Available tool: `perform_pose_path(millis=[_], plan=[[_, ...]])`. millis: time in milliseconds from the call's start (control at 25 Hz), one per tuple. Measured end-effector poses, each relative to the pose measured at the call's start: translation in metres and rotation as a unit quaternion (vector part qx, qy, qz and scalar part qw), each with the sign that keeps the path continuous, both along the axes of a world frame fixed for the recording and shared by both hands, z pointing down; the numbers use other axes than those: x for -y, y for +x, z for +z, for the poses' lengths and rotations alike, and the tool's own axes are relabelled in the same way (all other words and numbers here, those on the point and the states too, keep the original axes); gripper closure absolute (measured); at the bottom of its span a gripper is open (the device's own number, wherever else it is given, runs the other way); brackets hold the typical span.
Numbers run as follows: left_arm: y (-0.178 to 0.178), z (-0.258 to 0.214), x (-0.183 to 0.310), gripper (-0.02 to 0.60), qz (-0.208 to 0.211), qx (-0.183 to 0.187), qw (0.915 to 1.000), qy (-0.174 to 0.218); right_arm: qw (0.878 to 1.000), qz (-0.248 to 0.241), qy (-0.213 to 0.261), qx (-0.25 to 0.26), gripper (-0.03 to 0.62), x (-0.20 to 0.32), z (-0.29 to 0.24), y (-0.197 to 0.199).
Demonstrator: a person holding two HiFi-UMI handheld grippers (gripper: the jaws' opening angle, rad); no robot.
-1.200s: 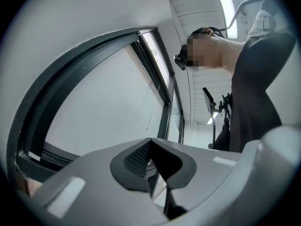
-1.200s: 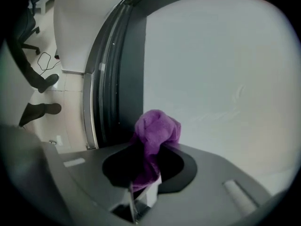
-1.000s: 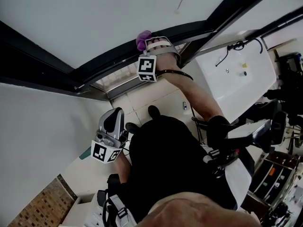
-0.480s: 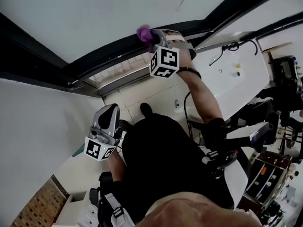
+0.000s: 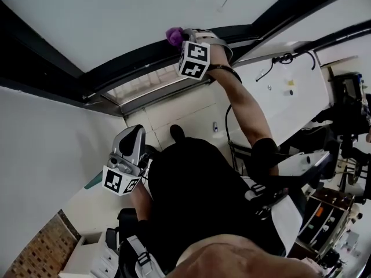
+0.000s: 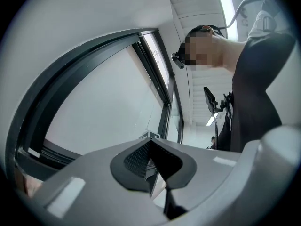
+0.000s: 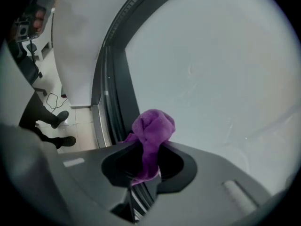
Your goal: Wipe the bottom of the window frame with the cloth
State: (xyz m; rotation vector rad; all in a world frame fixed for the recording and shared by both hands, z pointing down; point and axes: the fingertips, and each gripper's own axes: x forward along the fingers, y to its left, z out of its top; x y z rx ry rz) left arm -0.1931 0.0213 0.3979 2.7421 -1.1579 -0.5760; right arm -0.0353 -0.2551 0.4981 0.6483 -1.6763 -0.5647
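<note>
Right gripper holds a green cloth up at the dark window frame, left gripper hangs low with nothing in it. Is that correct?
Not quite: the cloth is purple, not green, as the right gripper view shows. The rest holds: the right gripper is shut on it up at the dark window frame, and the left gripper hangs low with nothing in it.

The cloth (image 7: 151,131) is purple, fuzzy, matt fabric with a soft nap. The window frame (image 7: 120,79) looks like dark metal with a smooth, dull finish, and its glass (image 7: 211,65) is smooth and pale. The right gripper (image 7: 146,149) has a grey, smooth, matt plastic body. The left gripper (image 6: 150,142) is the same plastic, and its dark pads (image 6: 135,158) show a fine ribbed grain. The floor (image 7: 77,119) is pale, slightly glossy tile. A brick wall (image 5: 40,253) looks rough.
</note>
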Motion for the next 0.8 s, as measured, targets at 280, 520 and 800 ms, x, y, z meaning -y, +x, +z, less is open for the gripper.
perform_pose_path(millis=[280, 520, 800], plan=[[0.006, 0.001, 0.01, 0.581, 0.012, 0.008, 0.9999, -0.003, 0.999, -0.021, 0.014, -0.02, 0.522, -0.094, 0.0, 0.034], [0.017, -0.001, 0.017, 0.581, 0.024, 0.02, 0.9995, -0.008, 0.977, 0.02, -0.019, 0.21, 0.522, -0.116, -0.053, 0.062], [0.032, -0.008, 0.01, 0.581, 0.029, 0.034, 0.999, -0.002, 0.92, 0.072, -0.032, 0.384, 0.52, 0.019, -0.056, 0.041]])
